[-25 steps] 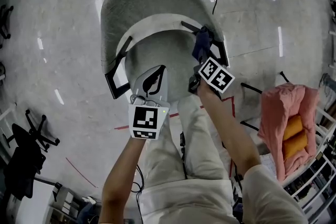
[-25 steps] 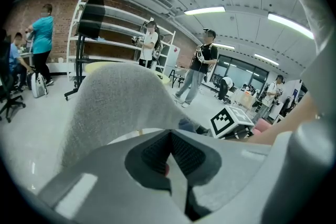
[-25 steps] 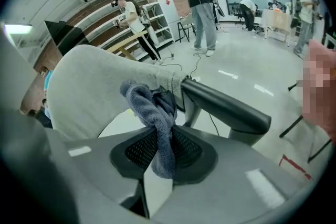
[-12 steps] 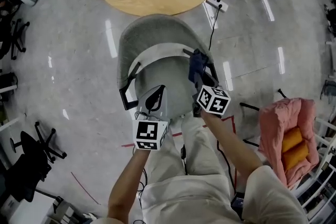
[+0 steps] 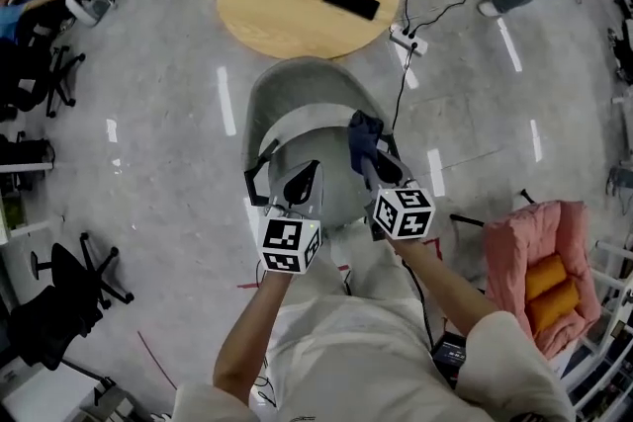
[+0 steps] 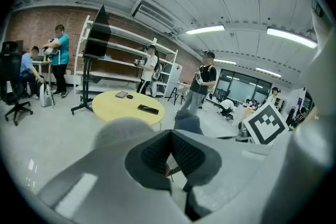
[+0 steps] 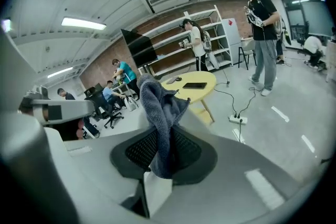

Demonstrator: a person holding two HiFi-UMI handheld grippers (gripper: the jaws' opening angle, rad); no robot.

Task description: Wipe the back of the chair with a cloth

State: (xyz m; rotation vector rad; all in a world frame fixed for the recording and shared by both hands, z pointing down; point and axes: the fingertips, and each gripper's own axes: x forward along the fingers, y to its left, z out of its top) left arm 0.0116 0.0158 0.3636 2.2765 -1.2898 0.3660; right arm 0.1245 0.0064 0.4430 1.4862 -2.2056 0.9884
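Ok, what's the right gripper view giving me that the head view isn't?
Only the right gripper view: a close look at the right gripper, jaws closed on the blue-grey cloth, plus the brick wall, shelving and ceiling lights.
Only the head view: the whole grey chair from above, and a pink bundle holding orange rolls.
Both: the cloth, the round wooden table, the black phone on it, and the power strip on the floor.

One chair [image 5: 297, 94], one cloth [image 5: 363, 135], one table [image 5: 287, 15], two phones [image 5: 351, 1].
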